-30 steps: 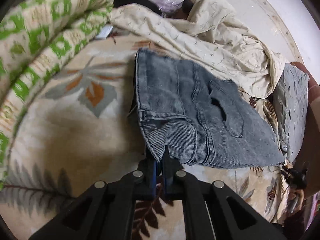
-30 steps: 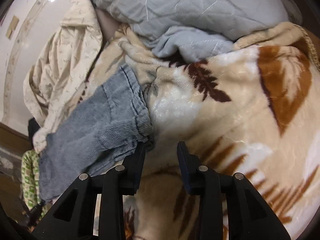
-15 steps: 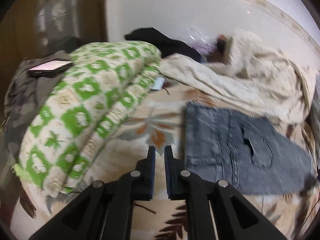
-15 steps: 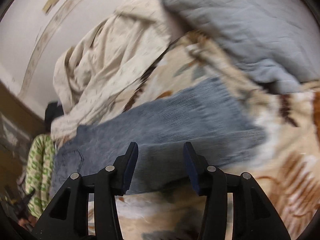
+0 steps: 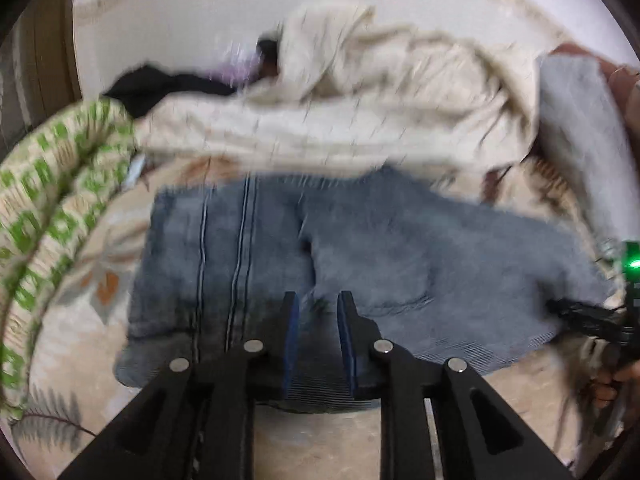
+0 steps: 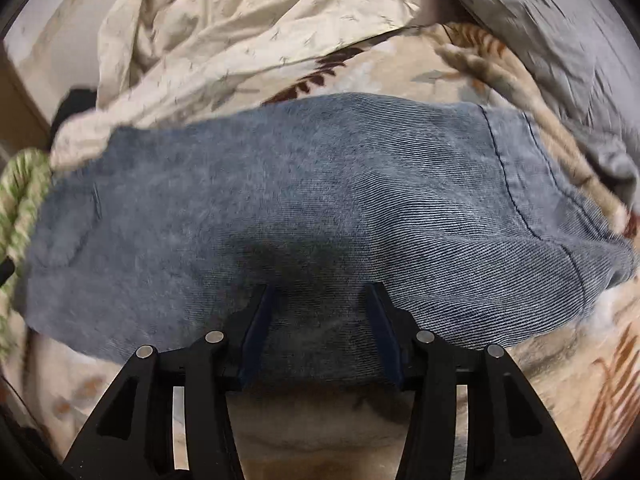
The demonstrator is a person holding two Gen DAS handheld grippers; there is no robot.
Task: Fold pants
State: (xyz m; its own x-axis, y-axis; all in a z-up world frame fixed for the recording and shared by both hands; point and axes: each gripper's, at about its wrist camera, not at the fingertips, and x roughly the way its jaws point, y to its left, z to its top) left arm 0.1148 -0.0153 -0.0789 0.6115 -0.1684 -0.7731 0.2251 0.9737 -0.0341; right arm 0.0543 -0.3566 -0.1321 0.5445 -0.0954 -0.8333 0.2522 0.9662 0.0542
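Bedding covers the whole working surface: a cream blanket with brown and orange leaf print lies underneath, a crumpled off-white sheet is heaped along the far side, a green-and-white patterned quilt rolls up at 9 o'clock in the left wrist view, and a grey quilted cover sits at 1 o'clock in the right wrist view.

Folded grey-blue denim pants lie flat on the leaf-print blanket, spread crosswise in both views. Seam lines run near their left end in the left wrist view; a stitched hem shows toward 3 o'clock in the right wrist view. Their far edge touches the off-white sheet.

Left gripper: fingers parted, a clear gap between the blue pads, nothing between them. It hangs over the near edge of the pants at 6 o'clock; contact with the cloth cannot be confirmed, as the frame is blurred.

Right gripper: fingers spread wide, nothing clamped. The tips stand over the near edge of the pants, with denim visible in the gap between them.

A second black tool with a green light shows at 3 o'clock in the left wrist view, at the right end of the pants.
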